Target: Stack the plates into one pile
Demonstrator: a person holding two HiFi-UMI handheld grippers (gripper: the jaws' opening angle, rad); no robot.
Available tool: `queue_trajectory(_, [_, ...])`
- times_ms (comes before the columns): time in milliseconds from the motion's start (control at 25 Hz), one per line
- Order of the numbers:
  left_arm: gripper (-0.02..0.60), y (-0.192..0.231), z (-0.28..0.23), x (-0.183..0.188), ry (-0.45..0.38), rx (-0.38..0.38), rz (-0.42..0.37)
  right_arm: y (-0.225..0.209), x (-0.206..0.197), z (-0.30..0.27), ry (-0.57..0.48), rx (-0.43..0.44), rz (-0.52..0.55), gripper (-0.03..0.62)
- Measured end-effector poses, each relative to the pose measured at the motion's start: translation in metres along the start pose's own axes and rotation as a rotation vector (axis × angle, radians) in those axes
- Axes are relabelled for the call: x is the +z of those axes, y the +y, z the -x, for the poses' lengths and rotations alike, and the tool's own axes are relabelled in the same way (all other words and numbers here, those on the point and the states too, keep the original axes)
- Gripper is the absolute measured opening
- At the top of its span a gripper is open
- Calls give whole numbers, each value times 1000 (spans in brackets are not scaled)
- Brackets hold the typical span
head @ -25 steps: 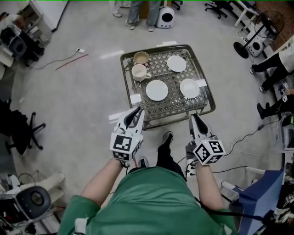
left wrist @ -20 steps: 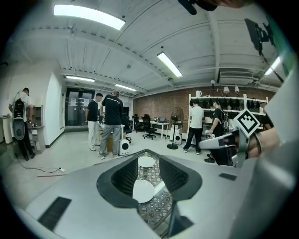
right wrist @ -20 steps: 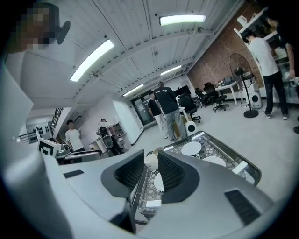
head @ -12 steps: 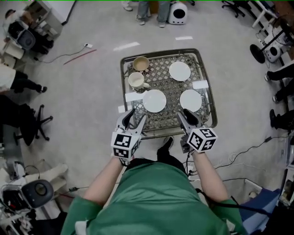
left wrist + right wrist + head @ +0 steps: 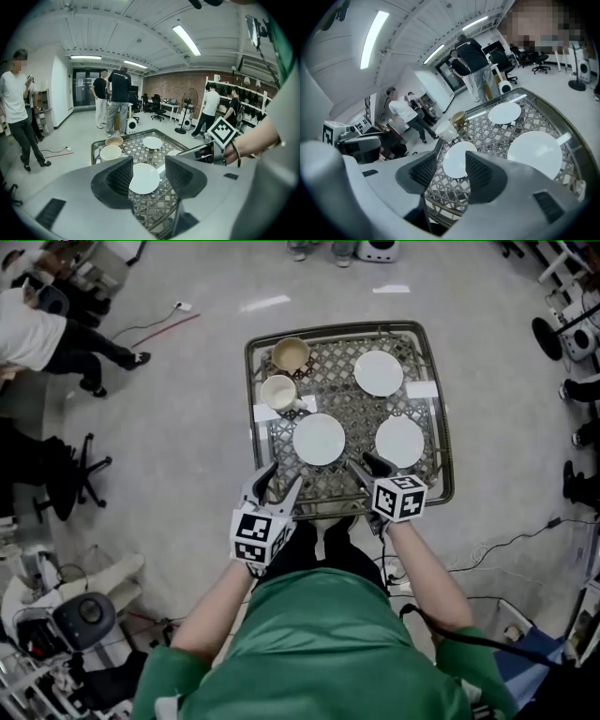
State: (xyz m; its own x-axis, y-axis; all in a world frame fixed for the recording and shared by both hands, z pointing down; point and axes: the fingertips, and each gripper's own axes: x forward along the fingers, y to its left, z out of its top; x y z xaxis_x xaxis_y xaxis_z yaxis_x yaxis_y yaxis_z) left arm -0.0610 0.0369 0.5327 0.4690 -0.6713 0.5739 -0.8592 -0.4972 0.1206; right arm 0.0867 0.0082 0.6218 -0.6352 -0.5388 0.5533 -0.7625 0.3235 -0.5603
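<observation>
Approach step: left claw [image 5: 284, 474] and right claw [image 5: 365, 463], both just spread wide and empty, hover at the lattice-topped metal counter [image 5: 349, 401]. Next, presumably: pinch the nearest round white plate [image 5: 319, 439] by its rim.

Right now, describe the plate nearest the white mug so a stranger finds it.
Find the lattice table mid-floor. On it, take the white plate at the near left. The other two plates sit further right; only this one lies beside the white mug.
</observation>
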Motion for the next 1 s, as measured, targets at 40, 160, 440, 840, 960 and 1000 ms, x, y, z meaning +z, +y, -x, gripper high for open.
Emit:
queue_trajectory(40, [210,3,-4,-3,7,-7,6,-2,-4,-6,23,-6,21,205])
queue_trajectory(160, [210,10,-14,-15,38,-30,16,-10,-13,-23,70,-23,39,205])
queue_trajectory(440, [210,18,-21,-37,82,-81,25,-41,-45,-70,144,-49,-64,199])
queue_trajectory(840, [210,51,-12,-56,112,-59,64,-72,-58,-109,133,-77,-319,199])
queue_trajectory(960, [210,53,-13,-53,108,-69,61,-72,-61,-116,116,-65,-370,179])
queue_trajectory(1000, [210,53,-14,-53,109,-73,59,-71,-61,-119,111,-60,-383,171])
